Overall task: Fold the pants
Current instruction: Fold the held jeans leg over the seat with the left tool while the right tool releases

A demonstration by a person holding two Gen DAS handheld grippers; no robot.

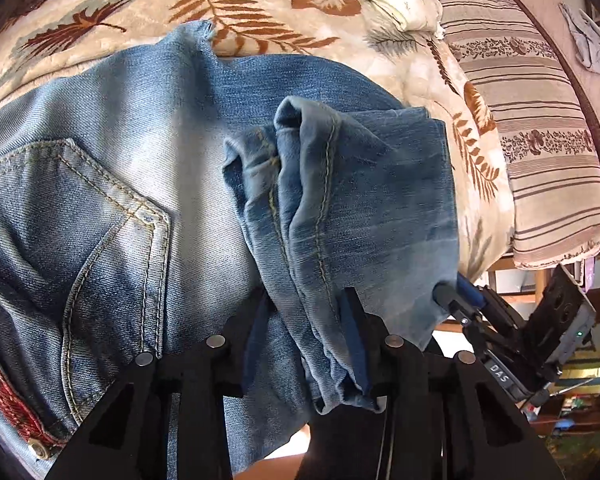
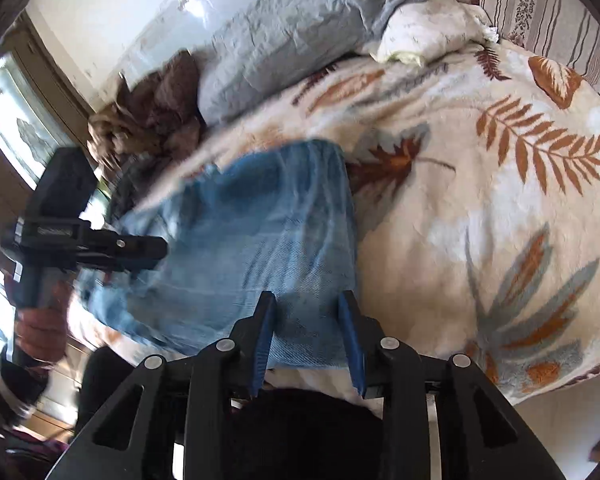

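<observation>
Faded blue jeans (image 1: 140, 168) lie on a leaf-patterned bed, back pocket (image 1: 80, 216) at the left. In the left wrist view my left gripper (image 1: 306, 320) stands partly open with the bunched leg end (image 1: 340, 208) hanging between its blue fingers (image 1: 354, 332). The right gripper (image 1: 456, 300) shows at the right edge of that leg end, touching the denim. In the blurred right wrist view the right gripper (image 2: 308, 320) is open with denim (image 2: 252, 232) lying between its fingers. The left gripper (image 2: 100, 248) shows at the left, held by a hand.
The leaf-print blanket (image 2: 480, 200) covers the bed. A grey pillow (image 2: 284, 40), a white cloth (image 2: 428, 32) and a brown bundle (image 2: 156, 108) lie at the far side. A striped cushion (image 1: 540, 140) sits at the right. The bed edge drops off near me.
</observation>
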